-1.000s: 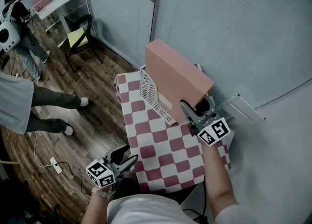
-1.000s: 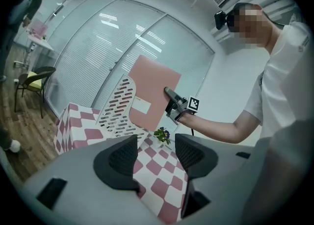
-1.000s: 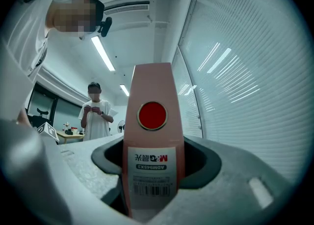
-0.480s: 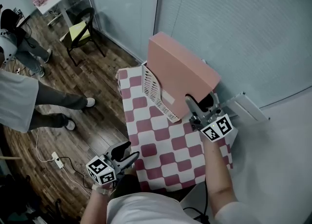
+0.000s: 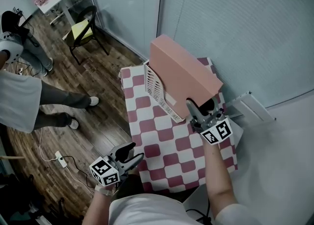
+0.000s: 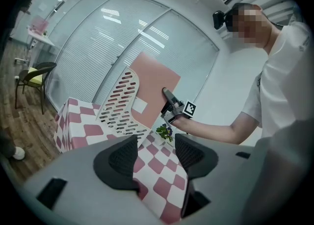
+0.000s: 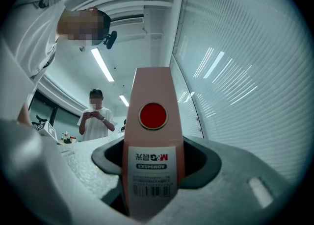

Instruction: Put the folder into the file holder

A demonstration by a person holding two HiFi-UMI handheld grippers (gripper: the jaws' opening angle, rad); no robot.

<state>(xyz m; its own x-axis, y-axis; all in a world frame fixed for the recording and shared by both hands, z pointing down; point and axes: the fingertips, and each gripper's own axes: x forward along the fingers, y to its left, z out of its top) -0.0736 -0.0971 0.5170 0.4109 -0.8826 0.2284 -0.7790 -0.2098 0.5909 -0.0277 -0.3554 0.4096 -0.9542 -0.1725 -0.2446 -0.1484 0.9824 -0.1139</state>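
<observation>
folder: lower | maybe inside file holder | right hand-held gripper: clamped

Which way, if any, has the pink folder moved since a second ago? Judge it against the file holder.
Yes, slightly: the folder has sunk lower against the file holder, baring checked cloth beyond its far edge.

Our right claw reached forward and slightly upward on an outstretched right forearm, its jaws clamped on the near edge of the folder. Our left claw hung low beside our body, jaws parted, holding nothing.
</observation>
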